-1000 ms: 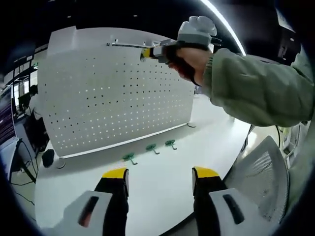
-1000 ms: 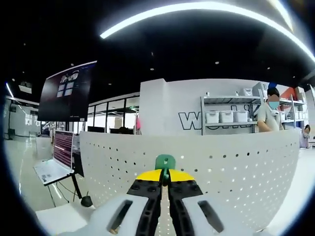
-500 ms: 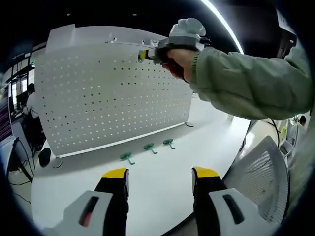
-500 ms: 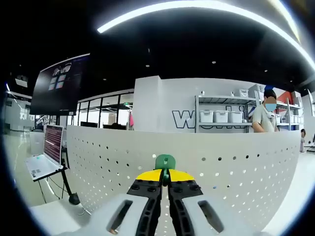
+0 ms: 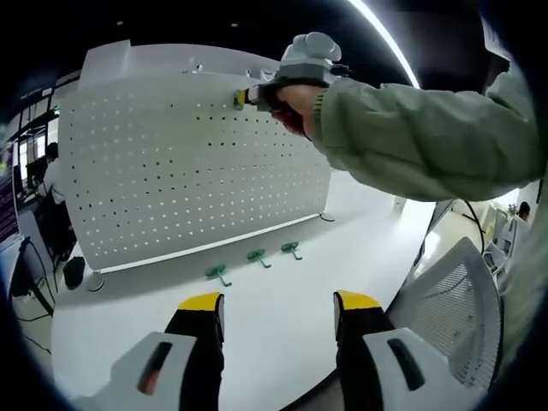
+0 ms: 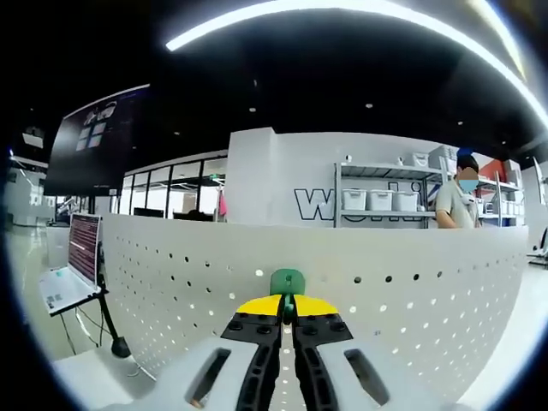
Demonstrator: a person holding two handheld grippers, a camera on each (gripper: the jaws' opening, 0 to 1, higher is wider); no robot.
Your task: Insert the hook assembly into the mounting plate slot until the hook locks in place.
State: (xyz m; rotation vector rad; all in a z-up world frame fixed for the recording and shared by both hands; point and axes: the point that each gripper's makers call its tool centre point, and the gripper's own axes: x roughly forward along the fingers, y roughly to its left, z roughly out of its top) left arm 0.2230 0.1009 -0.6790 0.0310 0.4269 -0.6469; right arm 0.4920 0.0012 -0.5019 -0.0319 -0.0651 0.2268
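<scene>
Green hook [image 6: 287, 282] is pinched between the closed jaws of the right gripper [image 6: 287, 313], protruding forward along the jaw axis toward the pegboard [image 6: 411, 291] directly ahead, near its top row. Contact with a hole cannot be confirmed. Left gripper [image 5: 278, 308] is held open, empty, low over the table [image 5: 282, 300], where three spare hooks [image 5: 255, 256] lie.

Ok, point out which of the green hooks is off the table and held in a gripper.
The green hook pinched in the right gripper, up by the pegboard's top edge. The other three hooks lie loose on the white table below the board.
</scene>
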